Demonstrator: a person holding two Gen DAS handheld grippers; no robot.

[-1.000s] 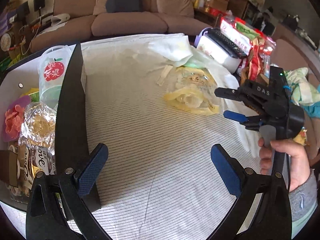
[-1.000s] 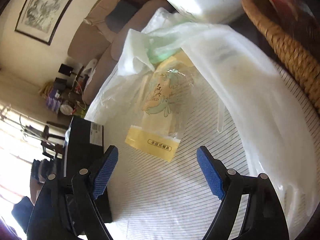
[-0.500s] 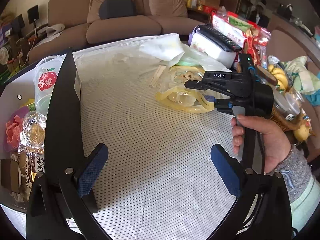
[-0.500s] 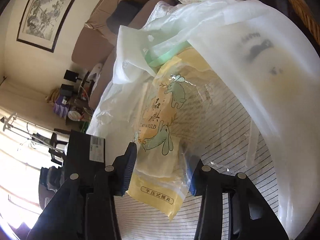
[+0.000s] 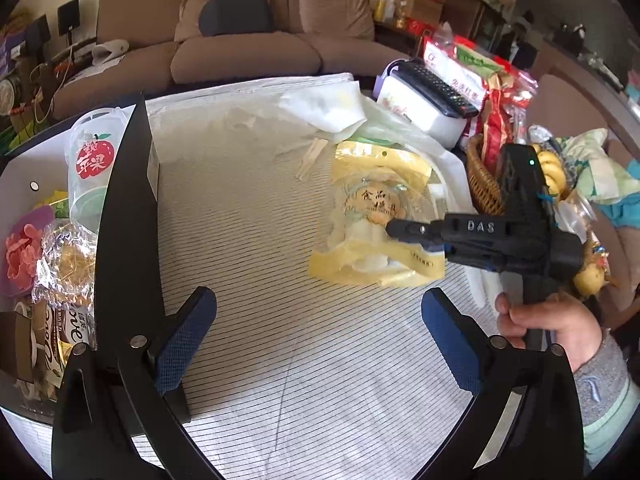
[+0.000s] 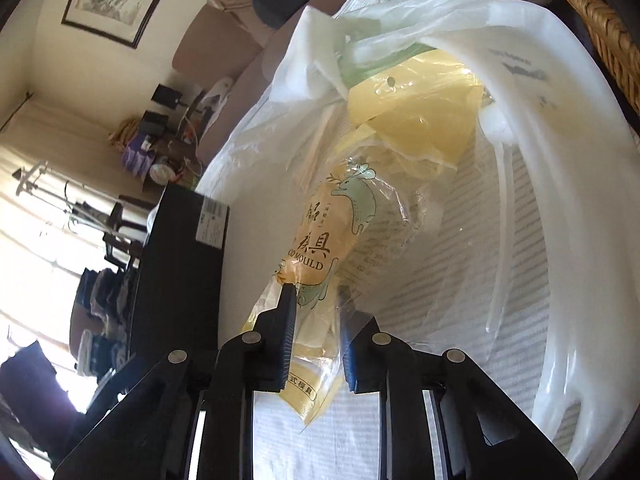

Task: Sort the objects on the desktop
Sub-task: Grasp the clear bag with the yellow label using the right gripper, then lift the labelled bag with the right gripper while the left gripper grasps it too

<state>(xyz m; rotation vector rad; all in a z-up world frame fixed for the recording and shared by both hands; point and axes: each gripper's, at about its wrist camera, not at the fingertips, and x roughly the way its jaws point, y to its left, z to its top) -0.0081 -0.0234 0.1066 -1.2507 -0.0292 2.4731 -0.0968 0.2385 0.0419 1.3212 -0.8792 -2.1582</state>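
Note:
A yellow mould packet with printed characters lies on the striped tablecloth, partly under a white plastic bag. My right gripper, held by a hand, has its jaws closing on the packet's near end. In the right wrist view the packet is bunched between the right gripper fingers, and the pads pinch it. My left gripper is open over bare cloth with nothing between its fingers.
A black-walled box at the left holds a cup with an apple print, sweets and chocolate. At the right stand a wicker basket and a white container with a remote on it. A sofa lies beyond the table.
The right gripper moved in over the packet and its jaws narrowed from wide open to pinching it; the packet is now bunched up. The left gripper stayed put and open.

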